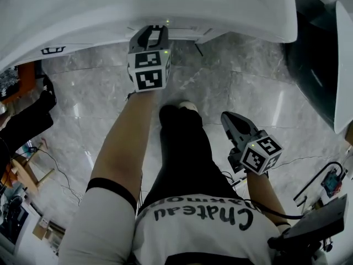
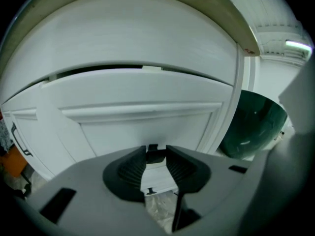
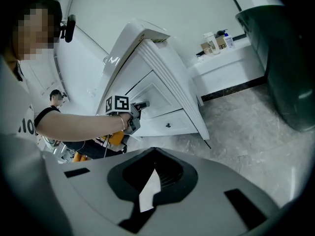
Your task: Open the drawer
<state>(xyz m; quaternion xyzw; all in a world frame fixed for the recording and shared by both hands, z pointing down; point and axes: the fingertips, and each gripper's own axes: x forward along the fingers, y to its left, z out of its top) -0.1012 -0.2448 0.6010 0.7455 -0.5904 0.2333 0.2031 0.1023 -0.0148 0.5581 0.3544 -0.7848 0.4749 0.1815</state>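
1. Left gripper (image 1: 156, 31) is at the front of the white cabinet (image 1: 83, 10). In the left gripper view its jaws pinch the small dark knob (image 2: 155, 155) of the upper drawer (image 2: 147, 90).
2. Upper drawer: a dark gap runs along its top edge, so the front sits slightly proud of the cabinet face. Below it is the lower drawer (image 3: 170, 121), closed, with its own knob (image 3: 168, 125) untouched.
3. Right gripper (image 1: 227, 116) hangs beside the person's leg over the grey marble floor (image 1: 231, 87), well apart from the cabinet. Its jaw tips are pressed together with nothing between them.
4. Writing: the person's shirt (image 1: 204, 217) carries black script reading "Chateau", upside down in the head view. A second line under it is partly hidden and not legible.
5. Each marker cube (image 1: 149, 69) shows black-and-white square code patterns, no text.
6. Right gripper view: bottles (image 3: 214, 42) stand on a white ledge by the wall, their labels too small to read. A dark green bin (image 3: 280, 68) stands to the right of the cabinet.
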